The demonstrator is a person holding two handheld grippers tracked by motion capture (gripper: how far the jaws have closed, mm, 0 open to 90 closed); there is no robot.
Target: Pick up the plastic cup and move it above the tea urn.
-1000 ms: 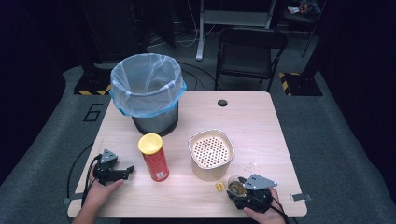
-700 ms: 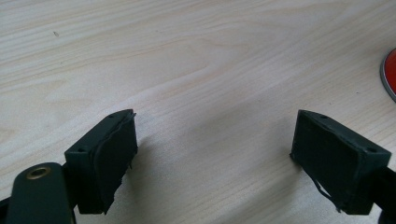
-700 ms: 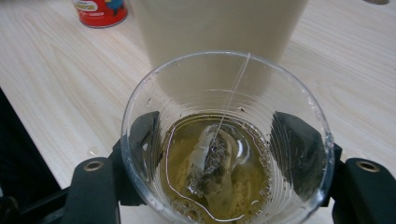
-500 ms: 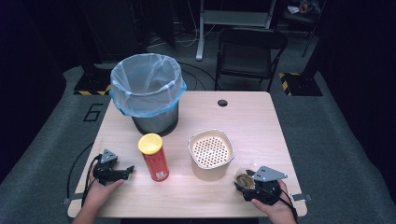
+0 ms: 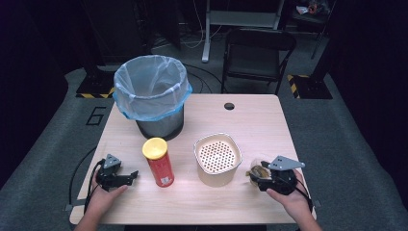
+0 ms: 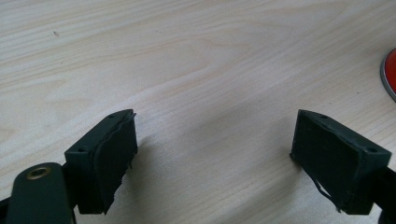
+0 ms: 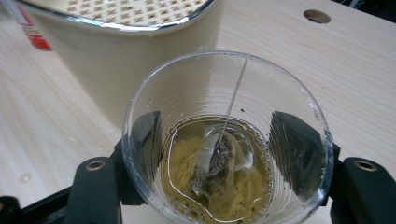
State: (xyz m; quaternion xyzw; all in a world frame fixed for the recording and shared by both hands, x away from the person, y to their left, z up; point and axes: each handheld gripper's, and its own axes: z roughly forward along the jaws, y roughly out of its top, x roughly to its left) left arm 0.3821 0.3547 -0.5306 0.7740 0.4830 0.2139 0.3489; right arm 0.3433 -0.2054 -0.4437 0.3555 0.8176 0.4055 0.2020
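A clear plastic cup (image 7: 261, 93) holds yellowish tea and a tea bag (image 7: 212, 163) with its string over the rim. My right gripper (image 5: 261, 177) is shut on the cup, its black pads (image 7: 294, 144) pressing the cup's sides. It carries the cup just right of the cream container (image 5: 217, 161), which has a perforated lid. My left gripper (image 5: 129, 176) rests open on the table left of the red snack can (image 5: 159, 166), with nothing between its jaws (image 6: 215, 154); bare wood lies under them. The can's red edge (image 6: 390, 72) shows at the right in the left gripper view.
A grey bin (image 5: 153, 96) lined with a blue bag stands at the back left of the wooden table (image 5: 250, 125). A cable hole (image 5: 229, 106) sits near the far edge. A black folding chair (image 5: 257, 53) stands behind the table.
My right gripper has moved right and away from the front edge with the cup, lifting a little. The left gripper has stayed put.
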